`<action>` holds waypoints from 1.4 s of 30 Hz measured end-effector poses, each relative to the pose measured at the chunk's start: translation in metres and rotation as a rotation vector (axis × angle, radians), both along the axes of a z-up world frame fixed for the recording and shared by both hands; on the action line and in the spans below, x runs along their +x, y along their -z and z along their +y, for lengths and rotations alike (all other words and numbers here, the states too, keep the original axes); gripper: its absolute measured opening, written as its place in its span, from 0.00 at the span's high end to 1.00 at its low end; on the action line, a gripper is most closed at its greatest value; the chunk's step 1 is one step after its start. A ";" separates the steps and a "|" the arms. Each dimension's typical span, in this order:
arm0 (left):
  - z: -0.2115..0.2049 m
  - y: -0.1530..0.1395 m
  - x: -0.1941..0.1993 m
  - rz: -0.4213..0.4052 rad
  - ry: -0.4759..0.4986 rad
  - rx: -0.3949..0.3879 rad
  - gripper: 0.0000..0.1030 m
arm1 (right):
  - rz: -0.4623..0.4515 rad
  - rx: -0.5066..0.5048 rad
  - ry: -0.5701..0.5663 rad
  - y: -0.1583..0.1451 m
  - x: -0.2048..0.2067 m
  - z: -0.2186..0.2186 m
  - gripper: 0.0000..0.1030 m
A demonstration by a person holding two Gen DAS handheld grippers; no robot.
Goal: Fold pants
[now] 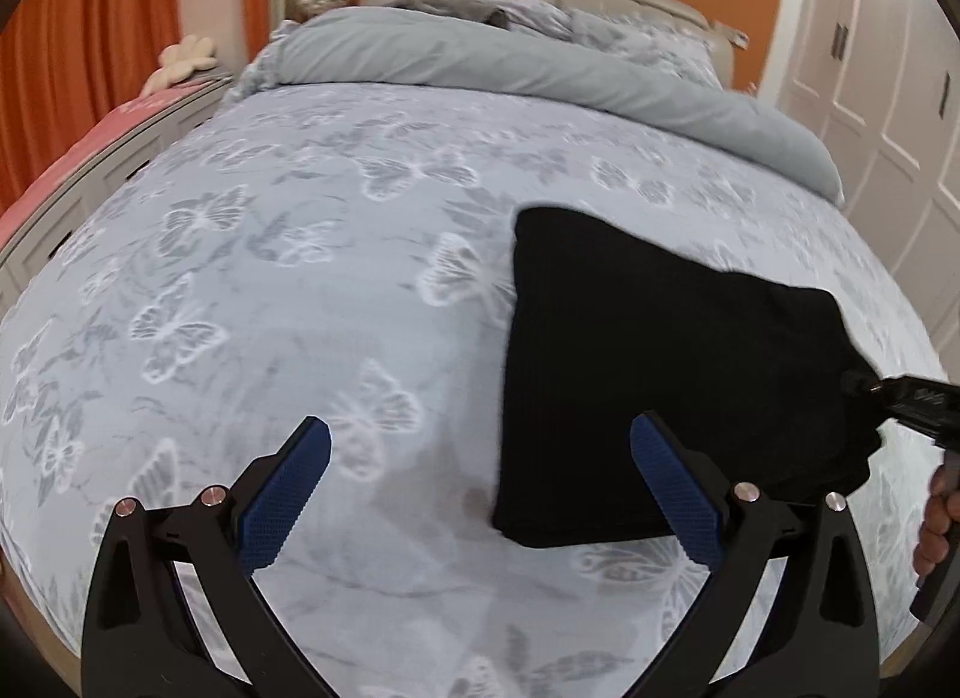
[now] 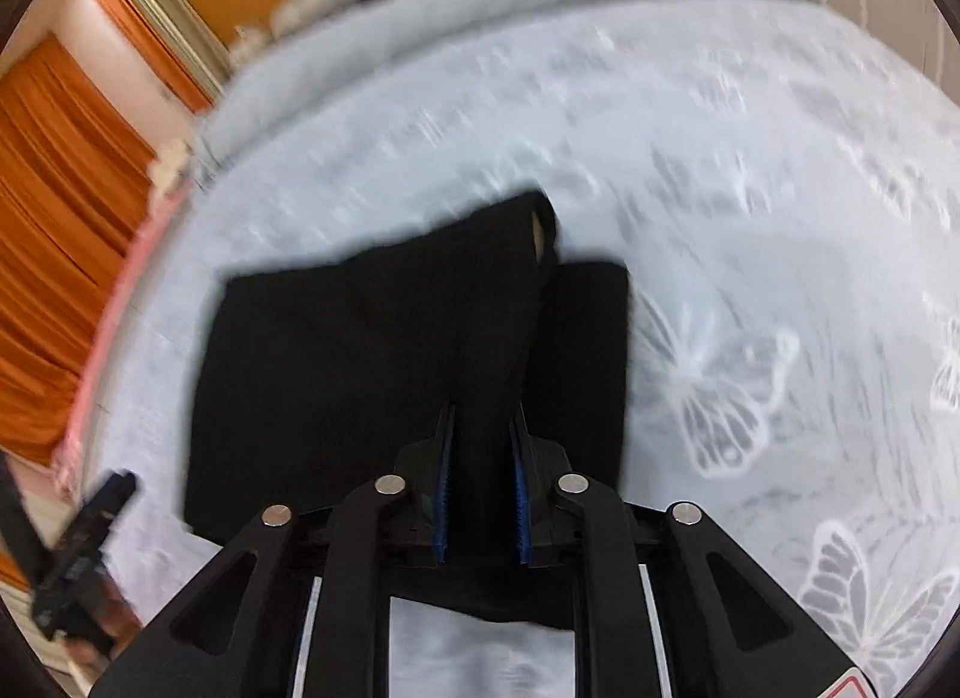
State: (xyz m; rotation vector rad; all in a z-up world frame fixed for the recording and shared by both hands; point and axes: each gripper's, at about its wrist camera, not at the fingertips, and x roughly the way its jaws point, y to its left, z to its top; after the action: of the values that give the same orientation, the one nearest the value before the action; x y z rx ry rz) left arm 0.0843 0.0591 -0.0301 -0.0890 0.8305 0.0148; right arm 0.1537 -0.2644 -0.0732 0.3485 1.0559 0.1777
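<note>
The black pants (image 1: 660, 374) lie folded into a thick rectangle on the butterfly-print bedspread (image 1: 288, 290). My left gripper (image 1: 480, 446) is open and empty above the bed, just left of the pants' near edge. My right gripper (image 2: 483, 428) is shut on a raised fold of the black pants (image 2: 372, 362), lifting their near edge; it shows at the right edge of the left wrist view (image 1: 888, 392). The right wrist view is blurred by motion.
A rolled grey duvet (image 1: 540, 68) and pillows lie at the head of the bed. Orange curtains (image 1: 90, 38) and a pink-topped bench (image 1: 90, 152) stand to the left. White wardrobe doors (image 1: 870, 98) stand to the right.
</note>
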 end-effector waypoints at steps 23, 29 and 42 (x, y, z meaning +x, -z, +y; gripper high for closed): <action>-0.004 0.029 0.025 0.151 0.016 -0.177 0.05 | 0.013 -0.115 0.017 -0.010 -0.016 -0.007 0.83; -0.009 0.033 0.028 0.162 0.016 -0.136 0.05 | -0.140 -0.093 0.082 -0.047 -0.022 -0.019 0.68; -0.022 0.031 0.027 0.122 0.038 -0.020 0.05 | -0.076 0.052 0.104 0.001 0.065 0.010 1.00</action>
State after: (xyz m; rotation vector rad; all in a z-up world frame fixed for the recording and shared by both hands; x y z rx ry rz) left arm 0.1113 0.0368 -0.0612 -0.0913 0.9541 -0.0243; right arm 0.2183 -0.2544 -0.0742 0.4392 0.9569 0.1249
